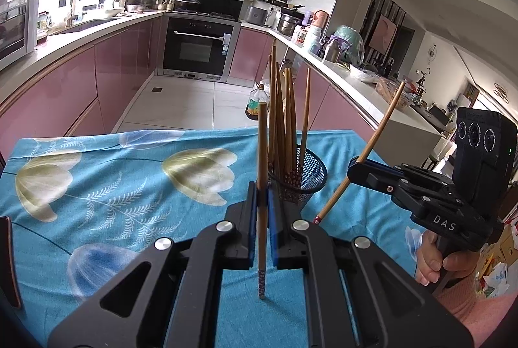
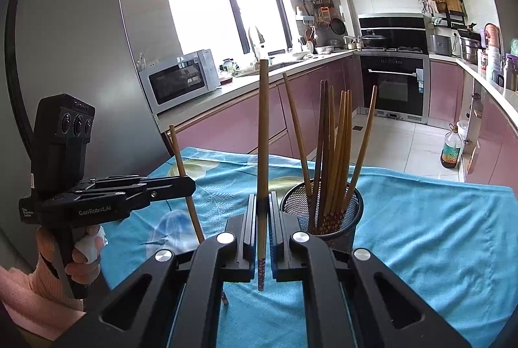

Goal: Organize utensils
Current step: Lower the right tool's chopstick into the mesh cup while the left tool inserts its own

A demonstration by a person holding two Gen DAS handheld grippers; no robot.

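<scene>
Chopsticks: one clamped upright in each gripper [image 1: 263, 189] [image 2: 263, 202]; black mesh holder [image 2: 323, 212] just ahead-right; advised lift clear, lower patterned tip first

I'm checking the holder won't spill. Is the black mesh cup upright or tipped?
Upright. The mesh cup stands on its base on the blue tablecloth, rim level on top, with chopsticks standing inside it.

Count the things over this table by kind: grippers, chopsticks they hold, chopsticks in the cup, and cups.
Grippers: 2, left gripper and right gripper
Held chopsticks: 2, one clamped in each
Cup chopsticks: about 8; they overlap
Cup: 1
Total: about 13
</scene>
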